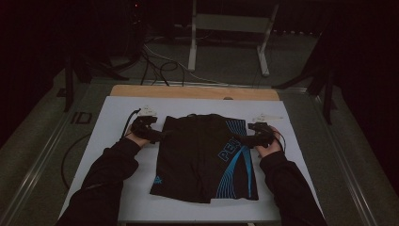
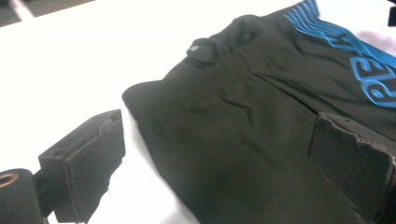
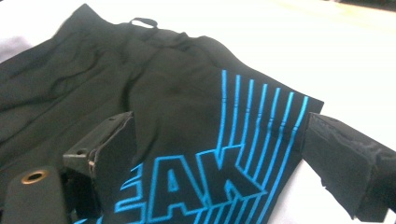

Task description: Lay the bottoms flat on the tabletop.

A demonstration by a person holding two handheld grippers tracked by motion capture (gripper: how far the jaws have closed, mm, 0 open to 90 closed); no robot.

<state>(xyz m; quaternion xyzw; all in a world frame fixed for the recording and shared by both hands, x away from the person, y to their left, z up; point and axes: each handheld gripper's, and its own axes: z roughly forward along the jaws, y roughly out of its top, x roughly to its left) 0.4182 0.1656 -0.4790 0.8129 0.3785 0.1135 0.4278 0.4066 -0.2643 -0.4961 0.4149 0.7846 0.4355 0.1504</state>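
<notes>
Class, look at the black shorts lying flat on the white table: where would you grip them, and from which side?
Probably grip the shorts at the side edges near the waistband, one from each side. They lie flat, and the open left gripper and right gripper each straddle an edge there already.

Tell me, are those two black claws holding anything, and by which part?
Nothing yet: the left gripper and right gripper stand open, straddling the waist edges of the black shorts with blue print.

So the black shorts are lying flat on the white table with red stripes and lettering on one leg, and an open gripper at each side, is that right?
Not quite: the stripes and lettering on the shorts are blue, not red, as the right gripper view shows. The rest holds: they lie flat on the white table, with the left gripper and right gripper open at either side.
</notes>
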